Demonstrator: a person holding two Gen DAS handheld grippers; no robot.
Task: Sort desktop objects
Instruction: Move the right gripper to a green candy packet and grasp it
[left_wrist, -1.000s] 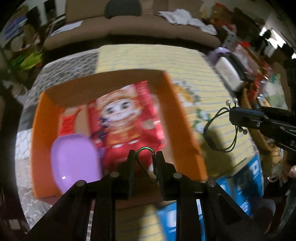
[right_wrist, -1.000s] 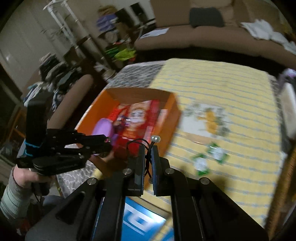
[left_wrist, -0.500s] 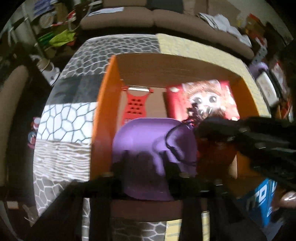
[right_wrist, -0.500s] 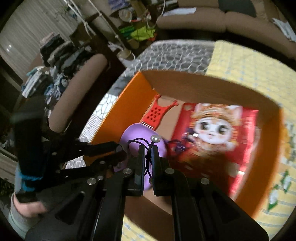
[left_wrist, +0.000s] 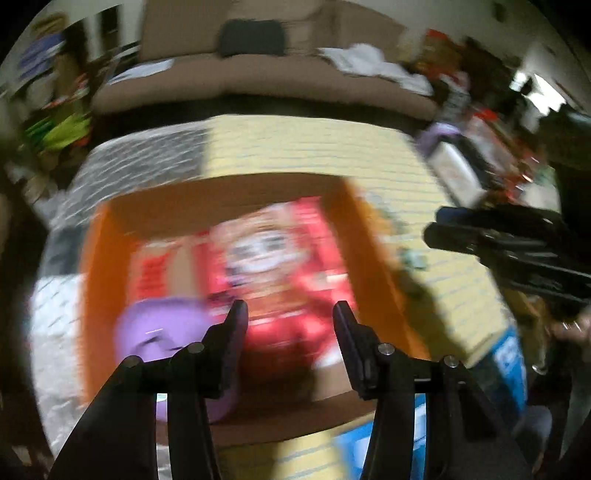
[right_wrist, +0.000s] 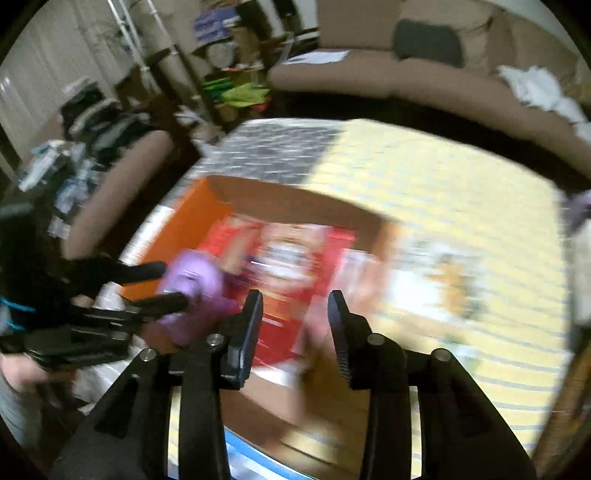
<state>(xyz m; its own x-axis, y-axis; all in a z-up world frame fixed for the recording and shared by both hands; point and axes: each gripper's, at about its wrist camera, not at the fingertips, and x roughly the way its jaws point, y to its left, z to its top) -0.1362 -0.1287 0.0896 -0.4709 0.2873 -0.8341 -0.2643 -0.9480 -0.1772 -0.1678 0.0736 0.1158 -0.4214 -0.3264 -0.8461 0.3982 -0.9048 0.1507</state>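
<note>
Our left gripper (left_wrist: 288, 314) and right gripper (right_wrist: 294, 304) are both opening with nothing between their jaws now, so the little things we carried are dropped in the orange box (left_wrist: 99, 280) near us.

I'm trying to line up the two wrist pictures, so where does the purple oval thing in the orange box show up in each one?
Left wrist: the purple oval thing sits lower left, in the orange box, left of the left gripper.
Right wrist: it sits left of centre, beside the other gripper's black fingers.
Shared landmark: the red cartoon-face packet lying in the box.
</note>
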